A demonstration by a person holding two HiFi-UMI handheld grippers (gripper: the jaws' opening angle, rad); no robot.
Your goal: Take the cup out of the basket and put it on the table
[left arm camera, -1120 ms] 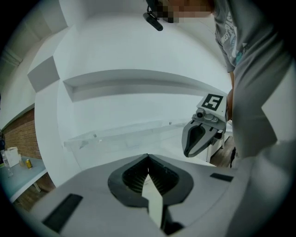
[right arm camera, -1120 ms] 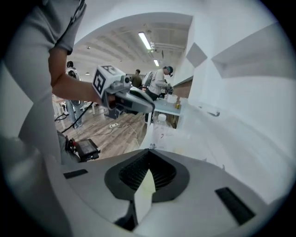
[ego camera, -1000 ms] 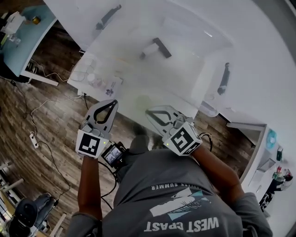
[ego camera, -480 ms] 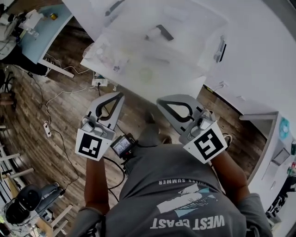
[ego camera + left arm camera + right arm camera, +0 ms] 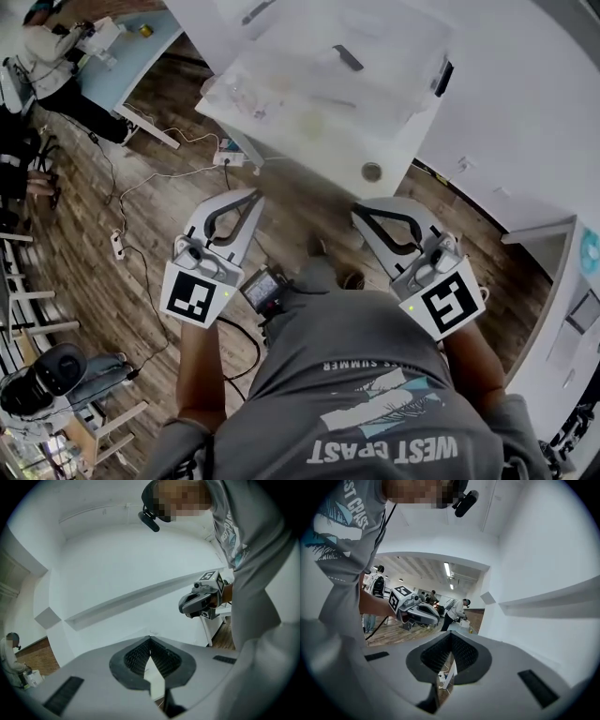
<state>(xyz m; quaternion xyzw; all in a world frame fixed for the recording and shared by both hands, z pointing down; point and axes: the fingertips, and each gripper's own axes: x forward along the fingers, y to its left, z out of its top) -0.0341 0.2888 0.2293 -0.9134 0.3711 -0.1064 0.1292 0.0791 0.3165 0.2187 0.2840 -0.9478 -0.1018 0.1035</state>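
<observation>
Distance decides the coming move: both hand-held grippers hang over the brown wooden plank floor point(image 5: 150, 216), well apart from the white table point(image 5: 386, 152) at the top of the head view.

The grey left hand-held gripper point(image 5: 251, 195), with its black-and-white marker cube, has its jaws pressed together at the tips and nothing between them. Its tips aim up-frame toward the table's front edge. On the table stands the clear plastic basket with dark handles point(image 5: 375, 56), its long side running roughly along that edge. A pale, round, translucent shape point(image 5: 310, 123) near the front may be the cup. Whether it sits inside the basket or on the bare table I cannot tell. Seen from above it shows no long axis. It lies ahead of the gap between the 2 tools, neither clearly nearer. The grey right hand-held gripper point(image 5: 362, 210) is likewise closed and empty.

Only the head view shows the table and basket. The left gripper view faces a white wall and catches the right tool. The right gripper view looks into an open room with people, the left tool in front.
</observation>
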